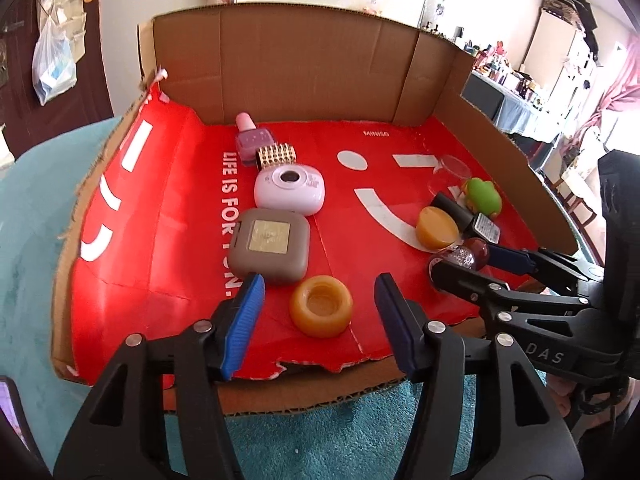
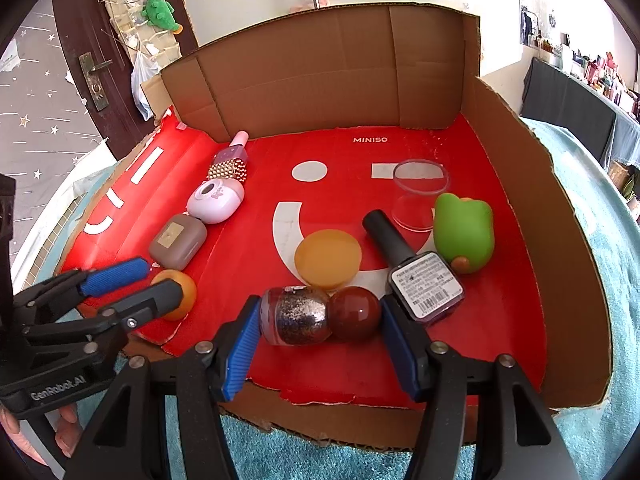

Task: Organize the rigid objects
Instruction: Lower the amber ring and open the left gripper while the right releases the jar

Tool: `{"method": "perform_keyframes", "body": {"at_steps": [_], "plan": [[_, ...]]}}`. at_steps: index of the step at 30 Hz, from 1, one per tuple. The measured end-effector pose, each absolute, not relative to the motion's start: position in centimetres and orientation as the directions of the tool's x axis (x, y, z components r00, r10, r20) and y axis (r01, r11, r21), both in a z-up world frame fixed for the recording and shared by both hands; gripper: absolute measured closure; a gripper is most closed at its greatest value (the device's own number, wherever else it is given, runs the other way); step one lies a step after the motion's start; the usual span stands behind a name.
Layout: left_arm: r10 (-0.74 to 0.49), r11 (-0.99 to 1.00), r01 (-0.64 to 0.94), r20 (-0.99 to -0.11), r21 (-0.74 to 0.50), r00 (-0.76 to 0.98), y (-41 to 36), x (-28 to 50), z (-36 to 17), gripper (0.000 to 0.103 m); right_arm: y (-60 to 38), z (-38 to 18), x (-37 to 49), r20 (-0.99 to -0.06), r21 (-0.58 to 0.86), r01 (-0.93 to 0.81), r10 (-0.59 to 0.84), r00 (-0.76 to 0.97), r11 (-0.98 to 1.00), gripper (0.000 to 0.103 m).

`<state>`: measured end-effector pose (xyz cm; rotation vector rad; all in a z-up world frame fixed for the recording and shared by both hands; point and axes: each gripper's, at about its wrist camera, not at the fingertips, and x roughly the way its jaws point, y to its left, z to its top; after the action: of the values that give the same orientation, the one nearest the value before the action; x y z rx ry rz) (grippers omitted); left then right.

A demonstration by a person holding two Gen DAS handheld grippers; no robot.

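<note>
Hovering my left gripper (image 1: 320,312) with jaws released around the orange ring (image 1: 322,306), I am grasping the glitter bottle (image 2: 298,316) in my right gripper (image 2: 318,324), lower centre.

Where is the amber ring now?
In the left wrist view the amber ring lies at the front of the red tray, between the left gripper fingers, beside the grey case.

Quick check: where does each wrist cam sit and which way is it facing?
Left wrist: on left gripper, looking down over amber ring; right gripper shows at right.
Right wrist: on right gripper, looking down over glitter bottle; left gripper and a hand at left.
Shared: red box floor, ring, bottle.
</note>
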<state>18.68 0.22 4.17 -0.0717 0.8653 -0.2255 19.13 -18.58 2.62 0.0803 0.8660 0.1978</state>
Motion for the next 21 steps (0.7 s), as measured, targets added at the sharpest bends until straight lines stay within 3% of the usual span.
{"method": "perform_keyframes", "body": {"at_steps": [12,15,21], "plan": [[-0.176,0.983,0.153,-0.712,-0.098,0.680,0.3,16.8,6.1,0.029,-18.7,4.1,17.5,-0.712,0.139,-0.142,0.199,0.673,0.980,0.040],[-0.165,0.986,0.143,-0.700,-0.090,0.695,0.5,16.1,6.5,0.019,-18.7,5.0,16.7,-0.689,0.138,-0.148,0.202,0.696,0.979,0.034],[-0.141,0.990,0.120,-0.682,-0.078,0.718,0.9,15.3,6.9,0.012,-18.9,6.2,15.4,-0.653,0.134,-0.151,0.202,0.730,0.979,0.029]]}}
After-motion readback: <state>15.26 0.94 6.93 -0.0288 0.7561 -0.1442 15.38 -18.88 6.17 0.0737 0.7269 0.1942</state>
